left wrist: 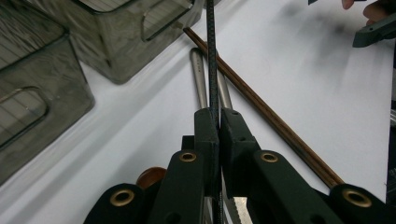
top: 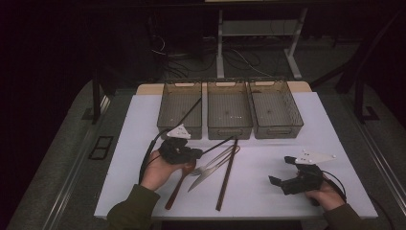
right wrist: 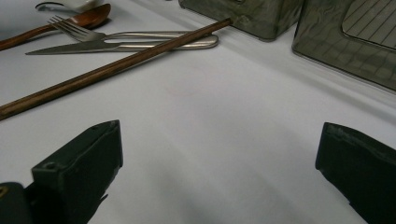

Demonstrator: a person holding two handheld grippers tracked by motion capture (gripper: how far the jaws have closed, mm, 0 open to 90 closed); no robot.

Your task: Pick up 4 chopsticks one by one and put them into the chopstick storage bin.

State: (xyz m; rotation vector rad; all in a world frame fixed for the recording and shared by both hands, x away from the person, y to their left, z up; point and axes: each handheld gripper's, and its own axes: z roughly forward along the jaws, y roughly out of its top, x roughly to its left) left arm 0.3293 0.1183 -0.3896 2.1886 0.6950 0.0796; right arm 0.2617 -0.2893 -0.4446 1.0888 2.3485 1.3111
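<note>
High view: left tool [top: 194,154] is sitting left of centre over the cutlery, its jaws clamping a thin dark chopstick [top: 218,144] that is slanting toward the middle bin [top: 229,128]
Left gripper view: the dark chopstick [left wrist: 211,56] is running up the frame's centre, pinched between the jaws
Brown chopstick [top: 227,175]: lying on the white bench [top: 268,158], centre
Right tool [top: 281,171]: resting lower right, jaws standing wide apart, gripping nothing

Dim room with dark surroundings; the white counter [top: 268,158] catches soft overhead light, faint shadows, and the bins [left wrist: 42,93] look motion-blurred close up
</note>
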